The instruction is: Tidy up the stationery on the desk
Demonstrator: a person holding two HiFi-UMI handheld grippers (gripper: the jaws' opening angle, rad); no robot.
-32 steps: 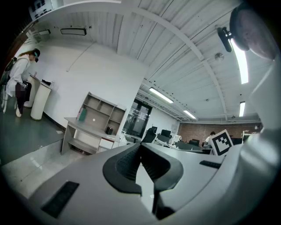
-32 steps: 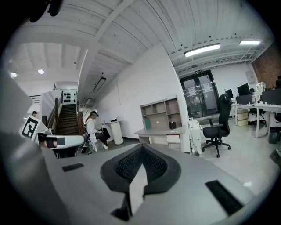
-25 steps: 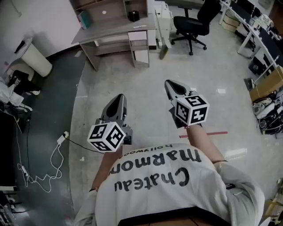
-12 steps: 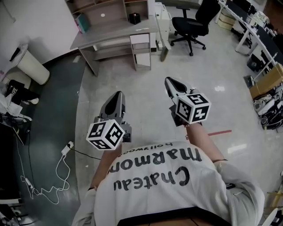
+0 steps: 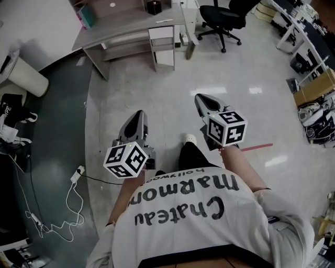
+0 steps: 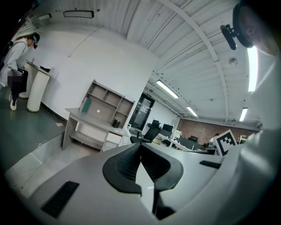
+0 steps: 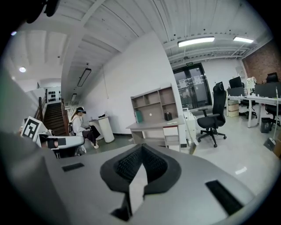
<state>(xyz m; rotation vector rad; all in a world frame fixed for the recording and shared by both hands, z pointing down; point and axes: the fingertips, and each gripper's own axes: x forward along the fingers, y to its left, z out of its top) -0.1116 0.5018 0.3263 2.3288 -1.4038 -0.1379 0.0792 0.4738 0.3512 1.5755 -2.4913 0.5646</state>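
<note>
A grey desk [image 5: 123, 32] with open shelves stands far ahead across the floor. On it sit a black pot [image 5: 153, 7], a teal book [image 5: 86, 15] and a flat white item [image 5: 163, 20]. My left gripper [image 5: 138, 116] and right gripper [image 5: 201, 99] are held out side by side at waist height, well short of the desk. Both are shut with nothing between the pads. The same desk [image 6: 92, 123] shows beyond my left gripper [image 6: 140, 146] in the left gripper view, and the desk [image 7: 156, 125] shows beyond my right gripper [image 7: 141, 149] in the right gripper view.
A black office chair [image 5: 226, 15] stands right of the desk, and a white bin [image 5: 23, 76] to its left. A cable with a white plug [image 5: 78, 170] trails on the dark floor at my left. More desks and boxes [image 5: 314, 86] line the right side. A seated person [image 7: 83, 127] is at the left.
The floor has slid past as I walk toward the desk. A leg and a shoe have come into view between the two grippers. Both grippers stay shut and level with each other.
</note>
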